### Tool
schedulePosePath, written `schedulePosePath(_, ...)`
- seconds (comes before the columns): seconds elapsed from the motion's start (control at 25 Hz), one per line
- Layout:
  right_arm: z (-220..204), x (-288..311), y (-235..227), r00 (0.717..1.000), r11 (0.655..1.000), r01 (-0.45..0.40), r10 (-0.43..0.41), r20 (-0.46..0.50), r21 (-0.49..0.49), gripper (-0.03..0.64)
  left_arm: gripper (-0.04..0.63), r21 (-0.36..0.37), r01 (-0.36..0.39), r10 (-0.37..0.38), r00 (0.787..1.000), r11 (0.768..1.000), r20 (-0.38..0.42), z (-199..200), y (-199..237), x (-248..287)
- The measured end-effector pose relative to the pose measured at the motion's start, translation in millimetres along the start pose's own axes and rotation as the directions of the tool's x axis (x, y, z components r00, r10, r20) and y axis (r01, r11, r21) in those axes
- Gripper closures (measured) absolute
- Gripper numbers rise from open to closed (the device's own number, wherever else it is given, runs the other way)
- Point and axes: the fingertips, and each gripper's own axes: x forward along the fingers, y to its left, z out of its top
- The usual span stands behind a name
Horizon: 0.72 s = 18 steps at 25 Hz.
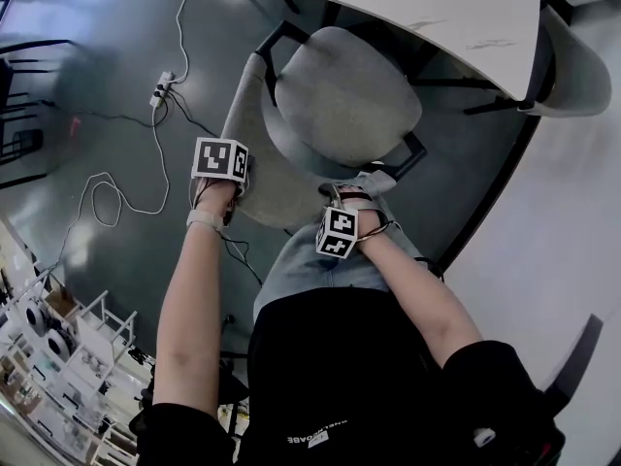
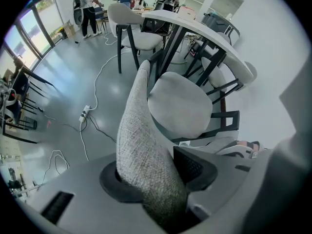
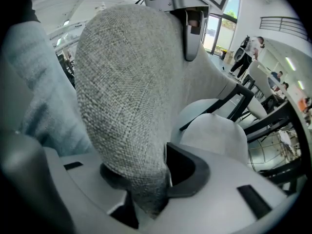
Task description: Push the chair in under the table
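The chair has a grey fabric seat [image 1: 344, 95] and a curved grey backrest [image 1: 243, 124] on a black frame. It stands partly under the white table [image 1: 437, 8], with the backrest toward me. My left gripper [image 1: 241, 178] points down and is shut on the backrest's left end [image 2: 141, 145], the fabric pinched between its pads. My right gripper [image 1: 349, 192] is shut on the backrest's right end [image 3: 126, 91]. In the right gripper view the left gripper [image 3: 187, 28] shows at the far end of the backrest.
A white power strip [image 1: 160, 90] and loose cables lie on the dark floor to the left. A second grey chair [image 1: 572, 66] sits at the table's right side. Shelving with small items [image 1: 58, 357] stands at lower left. People [image 2: 87, 9] stand far off.
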Motion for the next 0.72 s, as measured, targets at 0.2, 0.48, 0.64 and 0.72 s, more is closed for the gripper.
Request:
schedulePosePath(0.2,-9.1,-8.8,-12.4,1.0,1.0,0.016,-0.016,0.008,-0.001,0.472,0.403,-0.031,0.001,-0.001,1.0,1.0,-0.004,6.7,-8.9,-2.1)
schedulePosePath(0.48,-25.3,-19.1,-16.5,1.0,1.0,-0.014,0.013,-0.008,-0.027,0.471,0.405,-0.096,0.025,-0.023,0.999,0.995,0.023,3.8,-23.7,-3.5)
schedulePosePath(0.64,-35.8,-23.8,-26.7,1.0,0.999,-0.025,0.024,-0.009,-0.048,0.471,0.405,-0.128,0.035,-0.031,0.999,0.991,0.035,9.2,-32.3,-1.7)
schedulePosePath(0.72,-41.6,-26.1,-31.0,1.0,0.998,-0.025,0.025,-0.011,-0.056,0.471,0.403,-0.141,0.04,-0.035,0.999,0.989,0.039,11.5,-37.6,-1.1)
